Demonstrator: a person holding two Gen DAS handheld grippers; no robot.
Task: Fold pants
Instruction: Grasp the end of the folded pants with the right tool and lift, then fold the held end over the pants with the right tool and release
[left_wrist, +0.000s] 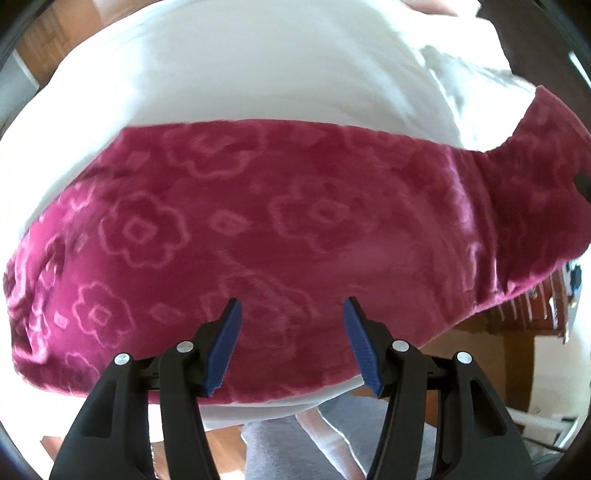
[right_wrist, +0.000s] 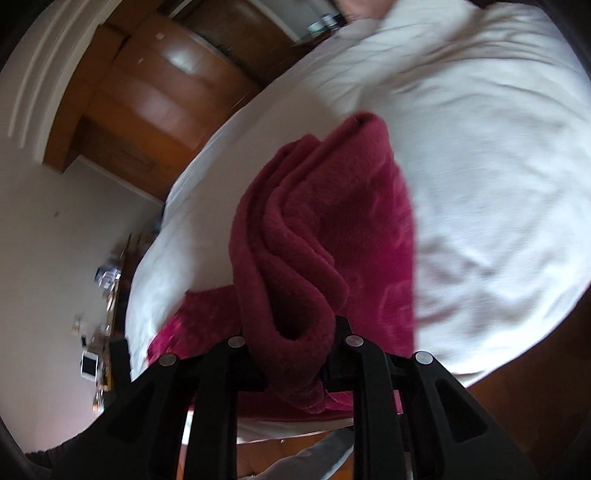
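Pants (right_wrist: 332, 236) bunched in right tongs (right_wrist: 291, 343) — white bed (right_wrist: 498, 166) beneath, wardrobe (right_wrist: 155, 92) behind

White-sheeted bed (left_wrist: 258, 74), wooden wardrobe (right_wrist: 155, 99), pale wall (right_wrist: 44, 240).

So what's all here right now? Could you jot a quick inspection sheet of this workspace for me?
Surface: bed with a white sheet, wrinkled toward one end.
Job's things: magenta fleece pants with a flower pattern, lying across the sheet; one end bunched and raised in the right wrist view.
Clutter: nothing seen on the bed besides the pants.
Grippers: left tool open above the pants, nothing between its blue pads; right tool shut on a thick fold of the pants.
Cables: nothing seen.
Surroundings: wooden wardrobe, pale wall, small blurred items on a far shelf.
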